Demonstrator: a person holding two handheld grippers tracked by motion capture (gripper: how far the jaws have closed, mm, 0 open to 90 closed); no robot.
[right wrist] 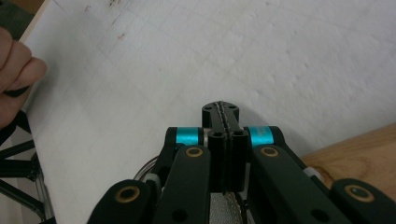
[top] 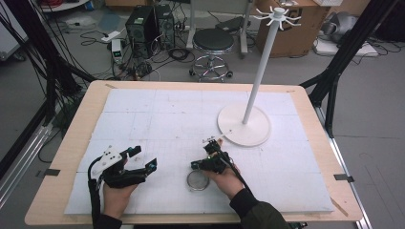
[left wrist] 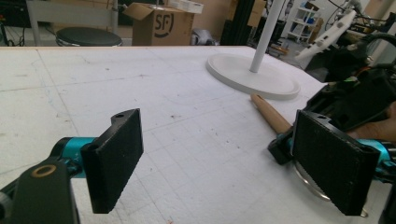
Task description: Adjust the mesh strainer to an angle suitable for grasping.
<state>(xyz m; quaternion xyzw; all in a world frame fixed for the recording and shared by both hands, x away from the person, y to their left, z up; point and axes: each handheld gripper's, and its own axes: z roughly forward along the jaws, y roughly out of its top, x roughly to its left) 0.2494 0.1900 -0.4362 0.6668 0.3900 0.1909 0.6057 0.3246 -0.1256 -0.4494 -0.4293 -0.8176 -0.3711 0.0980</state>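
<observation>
Right gripper (top: 195,165) clenched shut — strainer (top: 197,181) just at its 6 o'clock, handle running toward 1 o'clock. Left gripper (top: 144,157), jaws spread, sits farther off at 9 o'clock.

Left gripper (top: 142,158), held in the person's left hand (top: 117,191) at the near left of the worktop (top: 67,143), lies low and roughly level with its two black jaws spread wide apart, nothing between the pads (left wrist: 116,156). Right gripper (top: 208,143), held in the right hand (top: 224,180) with the dark sleeve (top: 253,210) entering from the bottom edge, points away from the person. In the right gripper view (right wrist: 225,122) its jaws are pressed flat together, pad against pad, with only a thin seam between them.
</observation>
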